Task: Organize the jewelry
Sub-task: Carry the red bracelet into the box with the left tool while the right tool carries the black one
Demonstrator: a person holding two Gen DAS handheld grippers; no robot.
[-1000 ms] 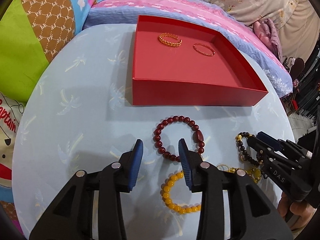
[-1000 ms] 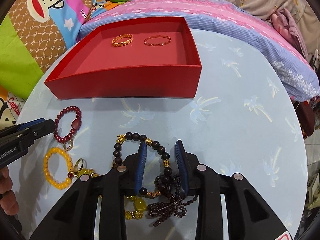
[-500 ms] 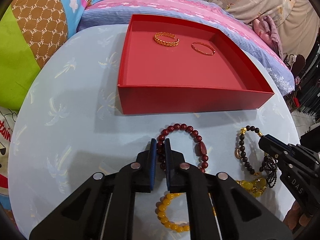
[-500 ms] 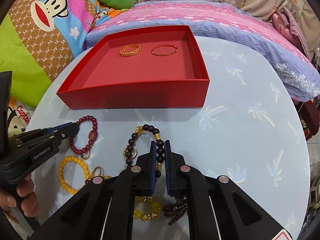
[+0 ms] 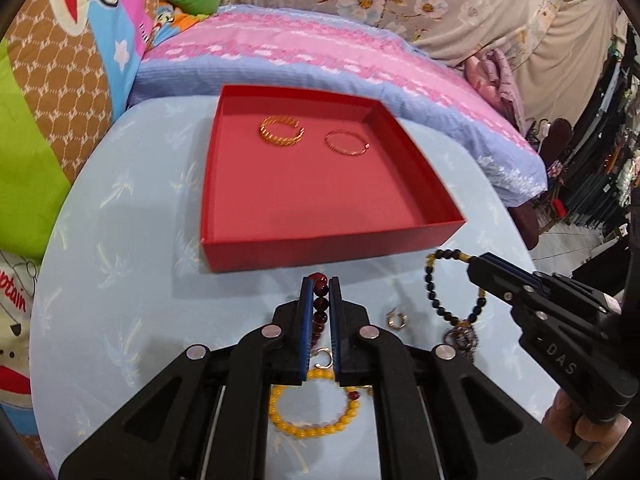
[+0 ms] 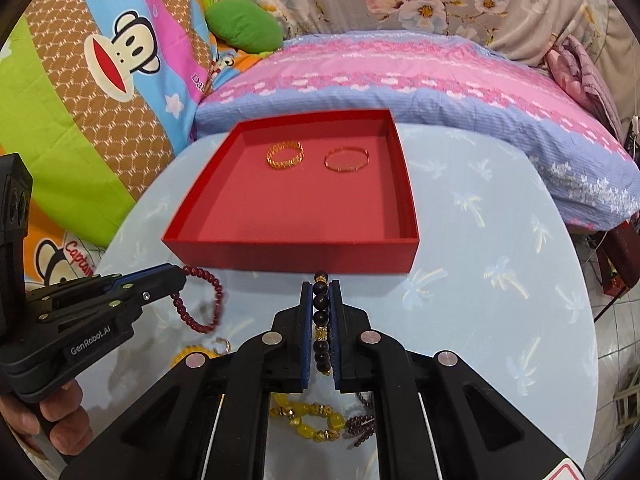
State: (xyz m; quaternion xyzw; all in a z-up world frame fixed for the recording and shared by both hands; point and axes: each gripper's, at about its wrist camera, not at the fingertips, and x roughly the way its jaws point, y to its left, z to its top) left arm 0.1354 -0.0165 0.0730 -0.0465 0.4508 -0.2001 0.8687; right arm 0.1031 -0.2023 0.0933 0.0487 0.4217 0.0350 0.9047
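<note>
My left gripper (image 5: 320, 285) is shut on a dark red bead bracelet (image 5: 320, 306), lifted above the table; the bracelet hangs from it in the right wrist view (image 6: 200, 300). My right gripper (image 6: 321, 286) is shut on a black and gold bead bracelet (image 6: 321, 320), which dangles in the left wrist view (image 5: 434, 292). A red open box (image 5: 320, 248) lies just ahead, holding a gold chain bangle (image 5: 281, 130) and a thin gold bangle (image 5: 346, 143).
On the pale blue round table (image 5: 120, 280) lie a yellow bead bracelet (image 5: 312, 428), small rings (image 5: 397, 320), a chunky yellow bracelet (image 6: 308, 420) and dark red beads (image 6: 362, 428). A pink and blue bed (image 6: 400, 80) lies behind the box.
Both grippers closed from open onto their bracelets, then lifted them off the table and moved toward the red box.
</note>
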